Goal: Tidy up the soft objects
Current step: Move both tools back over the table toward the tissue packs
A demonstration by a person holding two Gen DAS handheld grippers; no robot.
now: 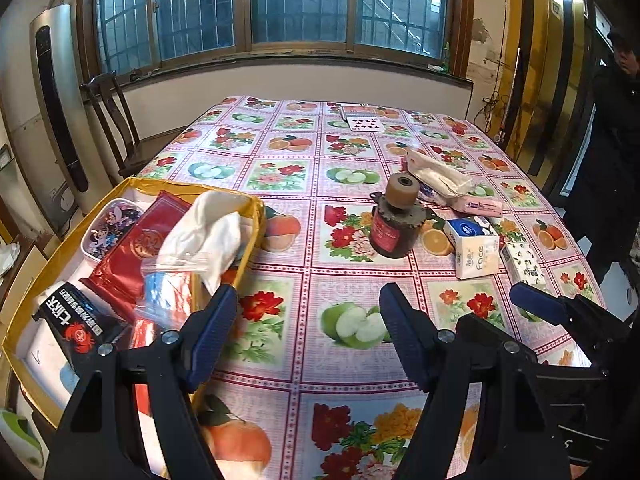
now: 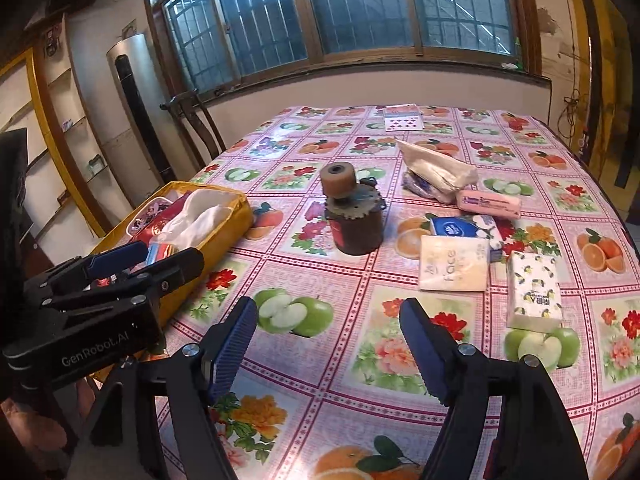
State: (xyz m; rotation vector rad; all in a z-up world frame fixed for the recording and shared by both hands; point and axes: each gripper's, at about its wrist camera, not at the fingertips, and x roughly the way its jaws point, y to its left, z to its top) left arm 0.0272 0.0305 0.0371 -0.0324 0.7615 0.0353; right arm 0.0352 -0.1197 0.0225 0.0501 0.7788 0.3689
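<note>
A yellow box (image 1: 256,216) (image 2: 224,232) at the table's left edge holds a white cloth (image 1: 208,232) (image 2: 200,216), red packets and a clear zip bag. Soft tissue packs lie right of centre: a "Face" pack (image 1: 478,258) (image 2: 454,264), a blue pack (image 2: 452,226), a lemon-print pack (image 1: 524,262) (image 2: 534,288), a pink pack (image 1: 478,204) (image 2: 490,202) and a crumpled cream bag (image 1: 438,172) (image 2: 436,170). My left gripper (image 1: 308,300) is open beside the box's near corner, nothing in it. My right gripper (image 2: 328,312) hangs open over bare tablecloth, short of the packs.
A brown metal can with a roller on top (image 1: 394,224) (image 2: 354,216) stands mid-table. Playing cards (image 1: 366,122) (image 2: 404,120) lie at the far edge. A wooden chair (image 1: 116,120) stands at far left. A person in dark clothes (image 1: 608,160) stands at the right.
</note>
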